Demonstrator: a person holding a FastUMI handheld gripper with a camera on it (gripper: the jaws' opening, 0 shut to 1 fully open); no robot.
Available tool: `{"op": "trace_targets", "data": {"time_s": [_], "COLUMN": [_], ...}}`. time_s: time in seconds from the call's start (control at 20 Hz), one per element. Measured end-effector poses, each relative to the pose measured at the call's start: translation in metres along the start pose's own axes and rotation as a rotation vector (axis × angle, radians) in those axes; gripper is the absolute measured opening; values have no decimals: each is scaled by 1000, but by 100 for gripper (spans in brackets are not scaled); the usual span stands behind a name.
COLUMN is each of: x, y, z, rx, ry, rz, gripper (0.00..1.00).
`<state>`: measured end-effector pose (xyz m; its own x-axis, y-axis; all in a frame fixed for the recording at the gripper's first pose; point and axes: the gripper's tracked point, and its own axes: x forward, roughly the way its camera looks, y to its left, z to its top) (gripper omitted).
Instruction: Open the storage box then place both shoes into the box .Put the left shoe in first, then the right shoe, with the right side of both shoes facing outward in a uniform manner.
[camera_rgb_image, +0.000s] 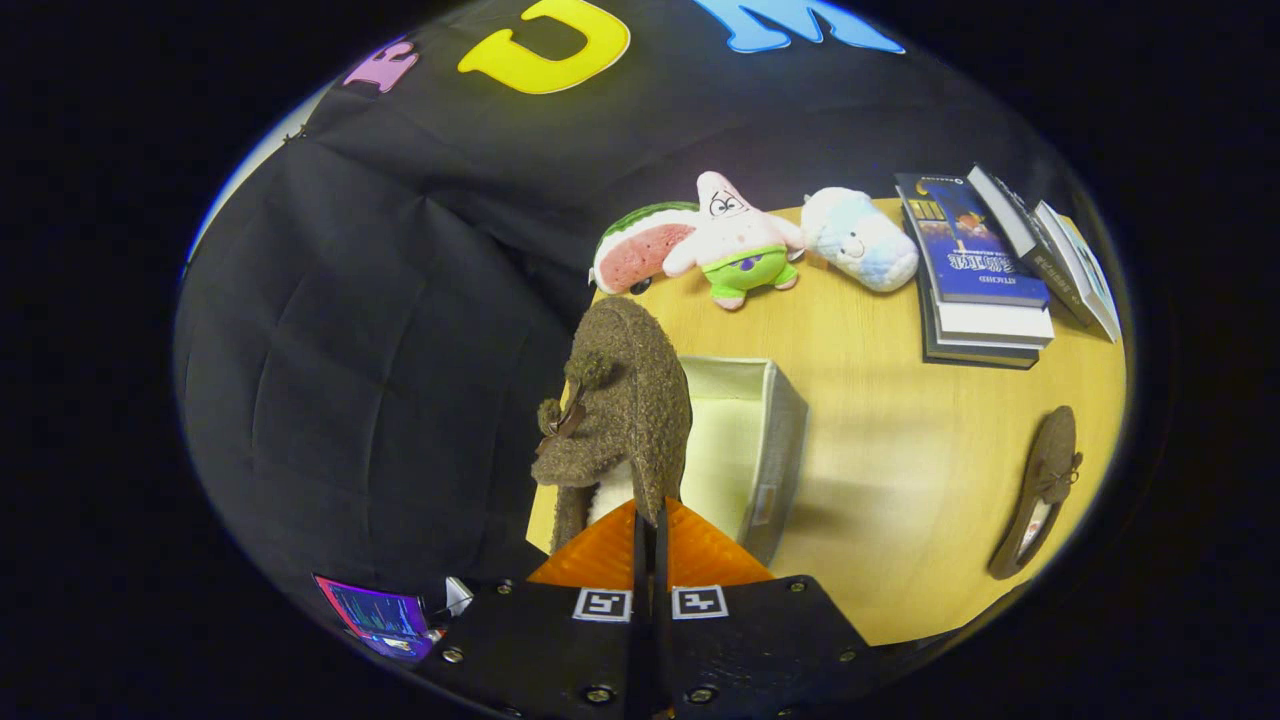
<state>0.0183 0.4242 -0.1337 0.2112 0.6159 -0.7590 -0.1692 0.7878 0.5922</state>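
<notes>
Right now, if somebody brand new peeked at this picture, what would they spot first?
Probably the fuzzy brown shoe, pinched by its edge between the gripper fingers and hanging in front of the open storage box. Next, the starfish plush sitting at the table's far edge between a watermelon plush and a pale round plush. The other shoe lies beyond the box, below a stack of books.

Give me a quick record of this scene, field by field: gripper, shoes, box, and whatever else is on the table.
gripper: shut on held shoe
held shoe: brown, fuzzy, lifted above the box's near edge
other shoe: lying on the table, apart from the box
box: open, nothing visible inside
toys: three plush, at the far edge
books: stacked beside the toys
</notes>
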Motion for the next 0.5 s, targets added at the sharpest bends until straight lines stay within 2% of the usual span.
{"op": "trace_targets", "data": {"time_s": [0.25, 0.5], "x": [57, 108], "y": [1, -15], "z": [-12, -30], "rx": [96, 174], "ry": [32, 75], "rz": [-60, -155], "gripper": [1, 1]}}
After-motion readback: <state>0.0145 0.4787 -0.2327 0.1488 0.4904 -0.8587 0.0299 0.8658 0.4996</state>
